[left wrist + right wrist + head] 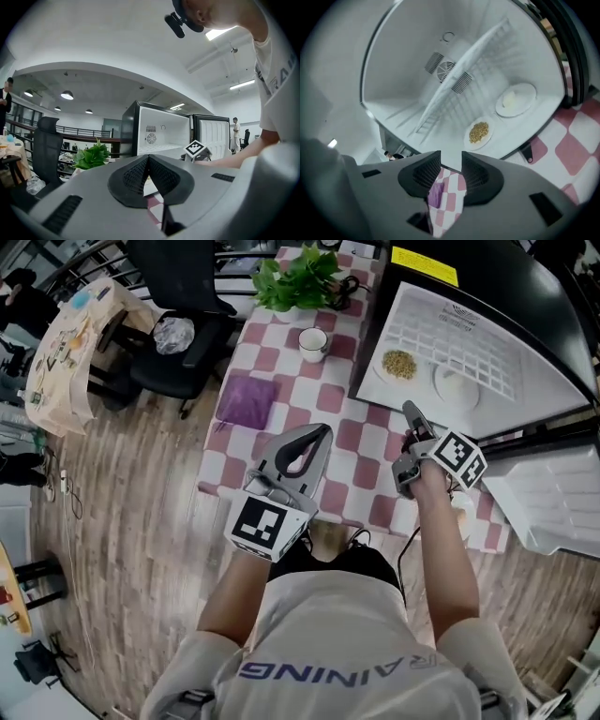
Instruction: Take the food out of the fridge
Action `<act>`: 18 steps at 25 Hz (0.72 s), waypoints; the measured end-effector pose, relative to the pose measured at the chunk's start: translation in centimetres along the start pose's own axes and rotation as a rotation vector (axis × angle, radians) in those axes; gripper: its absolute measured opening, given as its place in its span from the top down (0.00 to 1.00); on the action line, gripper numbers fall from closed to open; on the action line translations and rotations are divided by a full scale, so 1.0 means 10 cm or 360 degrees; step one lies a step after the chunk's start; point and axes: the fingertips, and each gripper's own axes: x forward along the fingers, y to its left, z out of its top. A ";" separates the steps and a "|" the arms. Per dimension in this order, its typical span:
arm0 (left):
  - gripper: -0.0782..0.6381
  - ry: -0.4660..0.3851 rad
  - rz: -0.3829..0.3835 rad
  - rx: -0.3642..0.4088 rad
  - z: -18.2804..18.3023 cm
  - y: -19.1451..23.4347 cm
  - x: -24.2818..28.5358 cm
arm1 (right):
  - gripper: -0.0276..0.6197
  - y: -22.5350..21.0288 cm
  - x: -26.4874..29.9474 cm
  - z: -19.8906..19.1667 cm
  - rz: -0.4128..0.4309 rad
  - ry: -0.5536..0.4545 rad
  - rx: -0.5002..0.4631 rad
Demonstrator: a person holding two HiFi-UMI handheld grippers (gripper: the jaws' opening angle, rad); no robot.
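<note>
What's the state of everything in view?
fridge, open
grain plate, inside fridge, untouched
white-food plate, inside fridge, untouched
left gripper, fingers shut, empty
right gripper, fingers open, empty
cup, upright on table

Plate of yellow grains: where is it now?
The plate of yellow grains sits inside the open fridge, upper right in the head view, just left of a second white plate.
</note>
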 end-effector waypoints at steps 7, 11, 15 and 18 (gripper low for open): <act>0.88 0.0065 0.0005 -0.0048 -0.20 0.07 0.17 | 0.76 -0.67 0.52 0.07 -0.0133 -0.0069 0.0558; 0.88 0.0117 0.0013 -0.0103 -0.29 0.09 0.23 | 0.76 -0.85 0.75 0.10 -0.0194 -0.0075 0.0684; 0.88 0.0156 -0.0004 -0.0085 -0.35 0.07 0.32 | 0.76 -0.96 0.87 0.13 -0.0254 -0.0081 0.0753; 0.88 0.0164 -0.0011 -0.0077 -0.36 0.05 0.37 | 0.76 -1.03 0.94 0.10 -0.0305 -0.0066 0.0809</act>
